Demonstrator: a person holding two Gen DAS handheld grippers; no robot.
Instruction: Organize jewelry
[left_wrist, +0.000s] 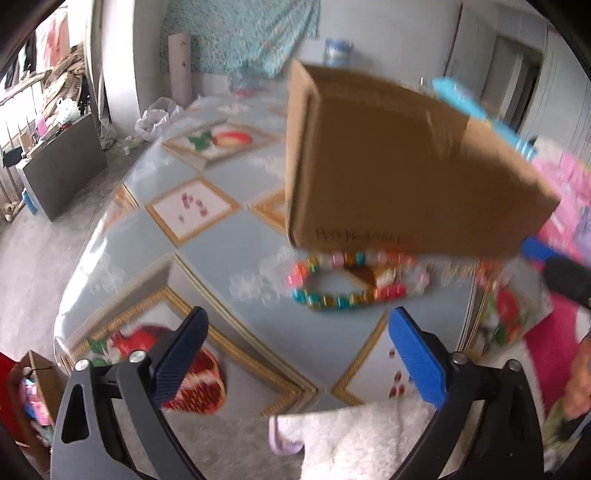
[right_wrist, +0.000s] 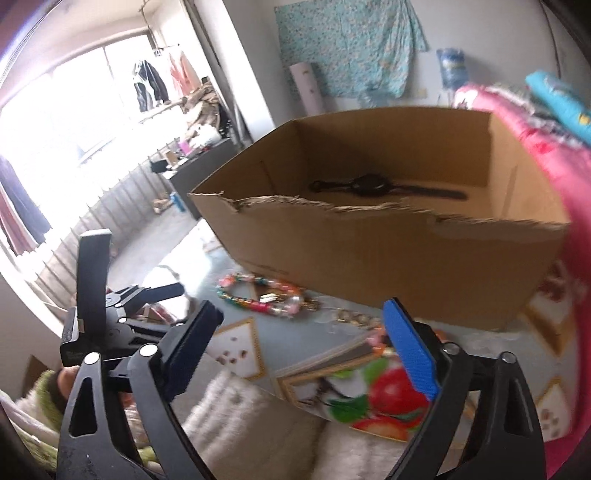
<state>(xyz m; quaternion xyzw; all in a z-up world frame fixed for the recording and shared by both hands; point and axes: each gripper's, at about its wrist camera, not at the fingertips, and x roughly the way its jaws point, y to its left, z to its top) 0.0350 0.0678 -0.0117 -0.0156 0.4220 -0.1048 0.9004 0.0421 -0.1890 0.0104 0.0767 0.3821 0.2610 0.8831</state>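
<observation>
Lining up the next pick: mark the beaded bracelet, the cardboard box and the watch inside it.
beaded bracelet (left_wrist: 334, 301): left wrist view, lower bead run.
cardboard box (right_wrist: 369, 254): right wrist view, front wall.
watch (right_wrist: 365, 186): right wrist view, dial.

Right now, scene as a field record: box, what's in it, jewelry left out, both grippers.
box: open cardboard box on the tabletop, near rim torn
box contents: black wristwatch lying flat on the box floor; nothing else visible inside
jewelry outside: colorful beaded bracelet on the table in front of the box; gold chain piece beside it, blurred
left gripper: open, empty, facing the bracelet
right gripper: open, empty, short of the box
image quality: motion blur in both views
</observation>
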